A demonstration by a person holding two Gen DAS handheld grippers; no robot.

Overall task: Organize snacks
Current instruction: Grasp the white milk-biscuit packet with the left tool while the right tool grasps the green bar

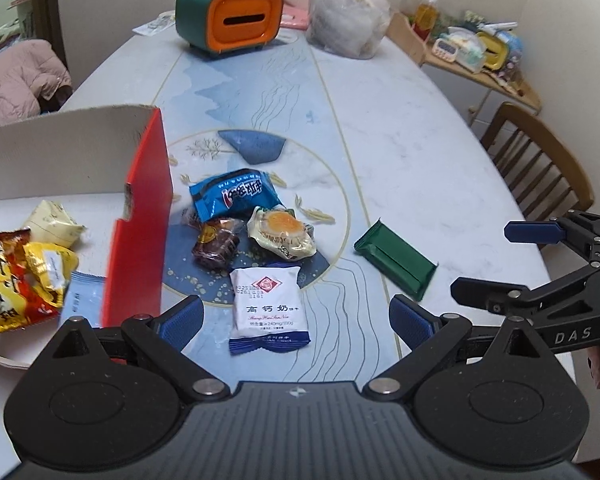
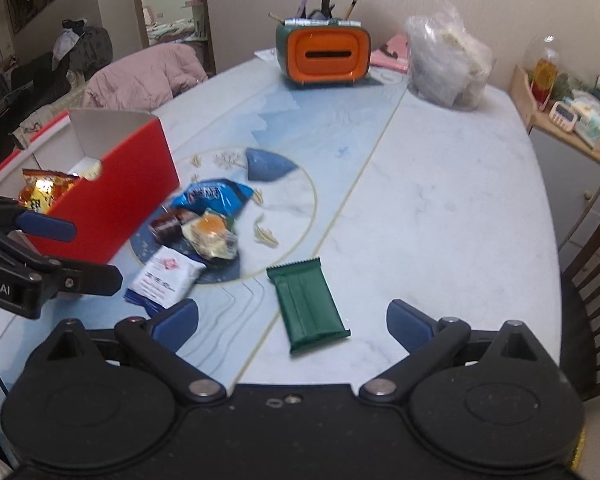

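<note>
We find the left gripper released, its jaws spread wide, with the white milk-biscuit packet lying flat between them and just ahead. The right gripper is likewise released, and the green wrapper lies between its jaws, skewed to the closing line. We judge each pick needs squaring to its packet's narrow width and a low closure, since flat foil slips. Beyond the left jaws cluster the yolk pastry, brown sweet and blue packet. Left of them stands the red box, already holding snacks.
</note>
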